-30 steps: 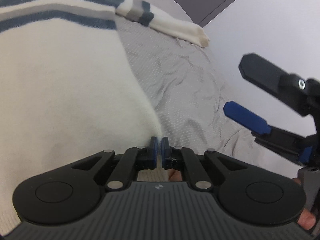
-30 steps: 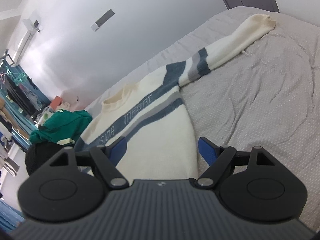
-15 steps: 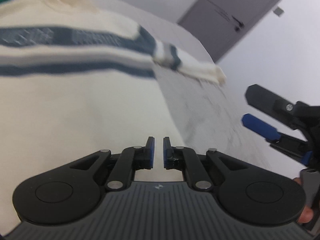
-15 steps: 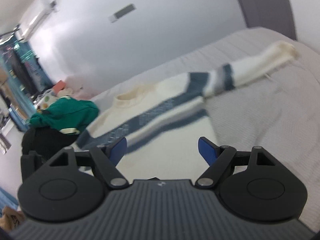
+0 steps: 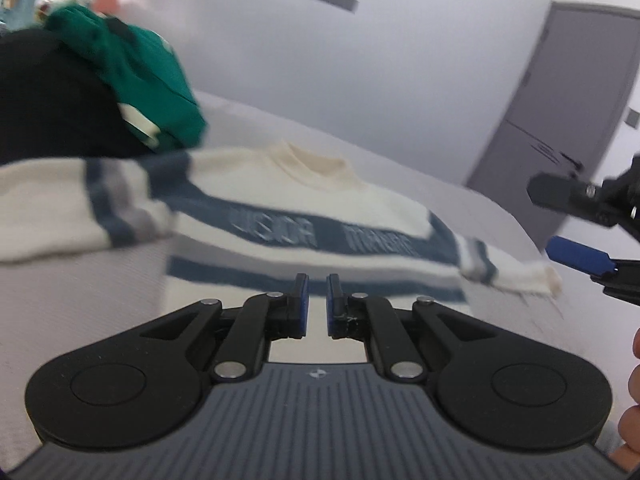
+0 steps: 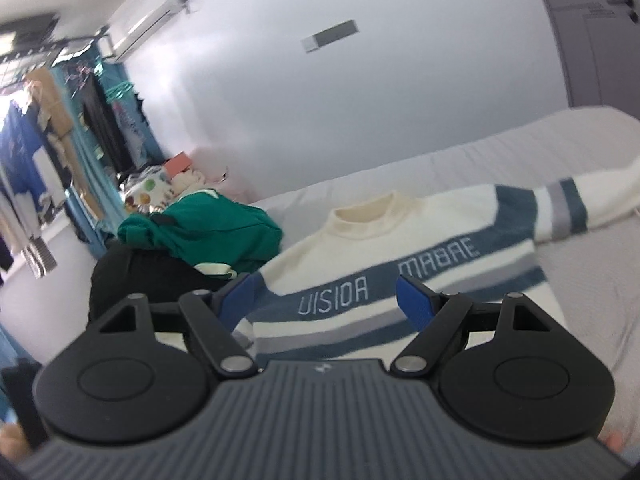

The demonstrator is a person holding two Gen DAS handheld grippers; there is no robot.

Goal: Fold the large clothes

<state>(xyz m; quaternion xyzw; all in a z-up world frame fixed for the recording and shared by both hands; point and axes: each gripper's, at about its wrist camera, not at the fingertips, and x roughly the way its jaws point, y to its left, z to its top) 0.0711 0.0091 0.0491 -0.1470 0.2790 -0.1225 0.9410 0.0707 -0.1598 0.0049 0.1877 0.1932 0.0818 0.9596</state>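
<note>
A cream sweater with blue and grey stripes lies flat on the grey bed, sleeves spread to both sides. It also shows in the right wrist view. My left gripper hangs above the sweater's lower part, its jaws a narrow gap apart and empty. My right gripper is wide open and empty, above the sweater's hem side. The right gripper also shows at the right edge of the left wrist view.
A green garment lies on a black pile at the bed's far left. A grey door stands at the right. A clothes rack stands at the far left. The bed sheet lies right of the sweater.
Both grippers have lifted and tilted up, so the whole sweater is in view. My left gripper has opened from shut on the sweater's edge to a narrow gap, letting the fabric go.
</note>
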